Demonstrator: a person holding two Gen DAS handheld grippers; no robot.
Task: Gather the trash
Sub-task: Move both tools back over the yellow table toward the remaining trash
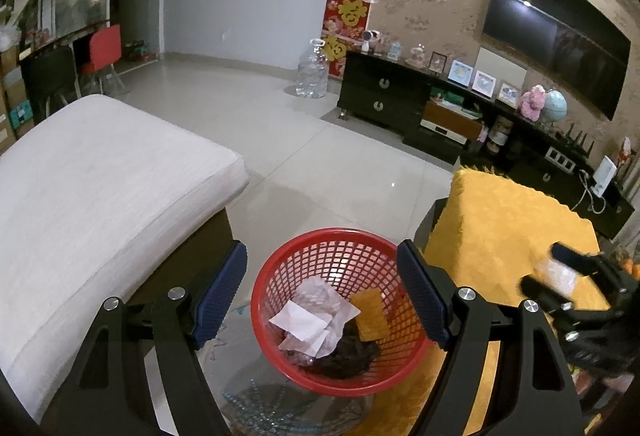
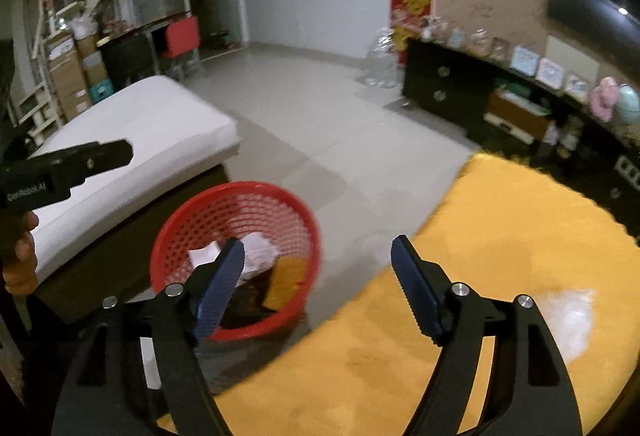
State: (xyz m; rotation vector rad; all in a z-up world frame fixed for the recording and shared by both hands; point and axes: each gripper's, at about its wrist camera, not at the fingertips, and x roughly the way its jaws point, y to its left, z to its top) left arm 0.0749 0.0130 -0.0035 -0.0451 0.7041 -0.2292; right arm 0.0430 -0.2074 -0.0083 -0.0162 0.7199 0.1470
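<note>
- The left gripper (image 1: 322, 296) is hanging with its jaws wide and nothing between them, tilted down over the red basket (image 1: 280, 320), which is sitting just beyond and below the jaws.
- Inside the basket, white crumpled paper (image 1: 306, 324), a yellow scrap (image 1: 370, 314) and something dark at the bottom are lying together, so part of the trash is already collected.
- The right gripper (image 2: 318, 276) is also standing wide with nothing between its jaws; the basket is lying under its left jaw and the yellow cloth (image 2: 500, 236) of the counter under its right jaw.
- In the left wrist view, a clear, pale piece (image 1: 558, 274) is showing right at the right gripper's jaws over the yellow cloth; whether it is touching them is too blurred to tell.
- To do this step well, the person should be keeping the basket steady, lining the open jaws squarely over the next piece and closing only once it sits between the pads.
- Farther off, a white cushion (image 1: 100, 172) is lying left of the jaws and pale floor tiles (image 1: 320, 156) are stretching beyond.
</note>
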